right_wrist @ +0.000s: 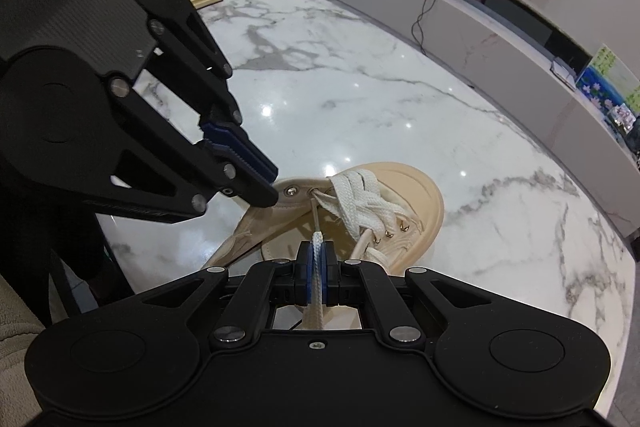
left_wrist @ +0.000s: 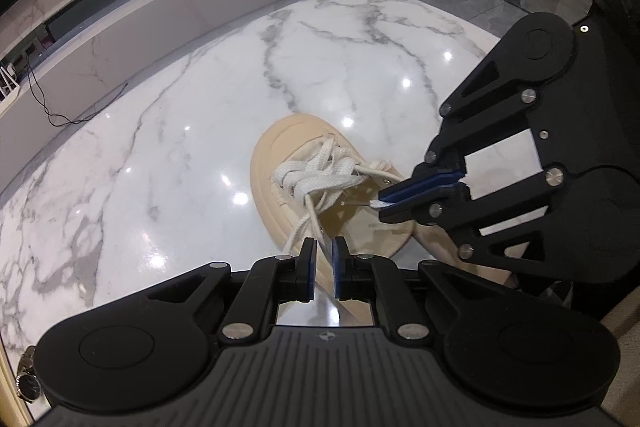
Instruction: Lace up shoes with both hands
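Right wrist view: the right gripper [right_wrist: 317, 259] pinches the white shoelace [right_wrist: 317, 247] just behind its stiff tip, which points straight ahead at the open eyelet [right_wrist: 313, 191] of the beige canvas shoe [right_wrist: 416, 203] on the marble table [right_wrist: 400, 99]. The left gripper [left_wrist: 324, 259] has its jaws slightly apart with nothing pinched between them, waiting just beside that eyelet, on its far side from the tip.
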Demonstrator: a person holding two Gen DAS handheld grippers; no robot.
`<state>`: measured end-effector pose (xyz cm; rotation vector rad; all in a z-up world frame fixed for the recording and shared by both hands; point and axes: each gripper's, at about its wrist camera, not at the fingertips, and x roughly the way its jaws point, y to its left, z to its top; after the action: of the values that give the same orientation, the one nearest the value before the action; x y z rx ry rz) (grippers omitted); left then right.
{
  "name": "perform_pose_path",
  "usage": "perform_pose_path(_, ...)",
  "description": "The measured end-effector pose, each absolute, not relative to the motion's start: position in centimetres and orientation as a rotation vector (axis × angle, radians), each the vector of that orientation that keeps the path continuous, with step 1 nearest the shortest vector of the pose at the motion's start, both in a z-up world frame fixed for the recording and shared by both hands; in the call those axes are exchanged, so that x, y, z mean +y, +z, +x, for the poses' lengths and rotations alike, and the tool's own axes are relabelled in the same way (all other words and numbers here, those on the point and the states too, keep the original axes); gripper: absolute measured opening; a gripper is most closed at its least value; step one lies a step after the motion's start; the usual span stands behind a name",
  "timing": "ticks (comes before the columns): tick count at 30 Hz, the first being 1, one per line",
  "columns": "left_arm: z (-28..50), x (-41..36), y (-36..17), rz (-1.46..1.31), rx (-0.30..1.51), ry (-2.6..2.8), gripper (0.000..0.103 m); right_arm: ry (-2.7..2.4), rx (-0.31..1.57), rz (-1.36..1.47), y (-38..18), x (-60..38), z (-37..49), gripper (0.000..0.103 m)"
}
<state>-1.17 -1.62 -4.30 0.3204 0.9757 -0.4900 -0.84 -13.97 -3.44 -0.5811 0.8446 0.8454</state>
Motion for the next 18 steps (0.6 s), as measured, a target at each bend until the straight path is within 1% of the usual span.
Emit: perform_pose_path(18, -0.85, -1.27, -4.69, 0.282, 0.981, -0.497, 0.007, 0.872, 0.857, -0.631, -3.79, -12.99, -1.08, 0.002)
